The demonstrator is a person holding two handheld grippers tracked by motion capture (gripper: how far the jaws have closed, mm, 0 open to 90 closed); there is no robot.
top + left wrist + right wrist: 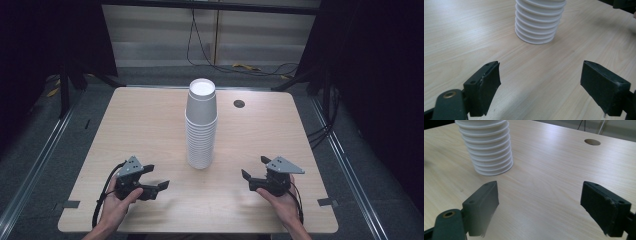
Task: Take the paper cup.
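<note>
I had the stack of white cups (pixel 201 125) standing upside down at the centre of the frame on the table (pixel 150 125). The left claw (pixel 152 180) and right claw (pixel 252 170) waited at lower left and lower right, both spread apart and empty, clear of the stack and presumably ready to close in from either side.

Matt white paper cups (pixel 201 125) on a smooth pale wood-grain table (pixel 150 125).

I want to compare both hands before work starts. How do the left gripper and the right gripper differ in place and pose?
The left gripper sits left of the stack of white cups, jaws pointing right; the right gripper sits on the stack's right, jaws pointing left. Both are open, hold nothing, and stay apart from the cups near the table's front edge.
</note>
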